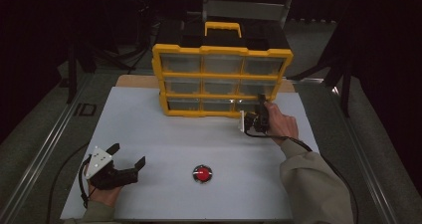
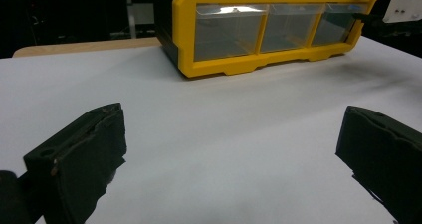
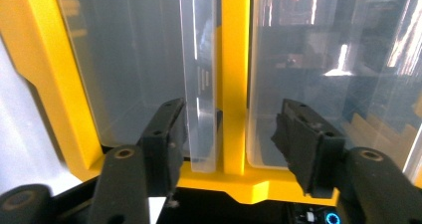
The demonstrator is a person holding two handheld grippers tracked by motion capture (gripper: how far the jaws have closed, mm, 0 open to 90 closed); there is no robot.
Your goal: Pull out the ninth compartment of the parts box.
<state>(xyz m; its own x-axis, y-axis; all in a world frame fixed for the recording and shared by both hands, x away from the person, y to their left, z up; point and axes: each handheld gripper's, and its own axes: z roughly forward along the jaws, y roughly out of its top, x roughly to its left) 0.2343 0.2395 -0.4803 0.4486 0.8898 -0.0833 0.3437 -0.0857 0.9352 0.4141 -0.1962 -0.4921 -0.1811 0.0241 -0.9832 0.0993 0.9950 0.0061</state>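
**Risk of a missed drawer grab**

Right tongs [image 3: 226, 134] spread open at the yellow organizer [image 1: 222, 79], bottom row, right end, straddling a clear drawer's handle lip [image 3: 199, 84] and the yellow divider [image 3: 234, 74]. Closing here likely pinches frame along with lip; could jam or drag the cabinet across the tabletop [image 1: 164, 134]. Left tongs [image 1: 130, 156] open, empty, hovering low, well apart.

Left gripper [image 1: 128, 154] low, jaws wide — right gripper [image 3: 229, 134] forward, jaws parted.
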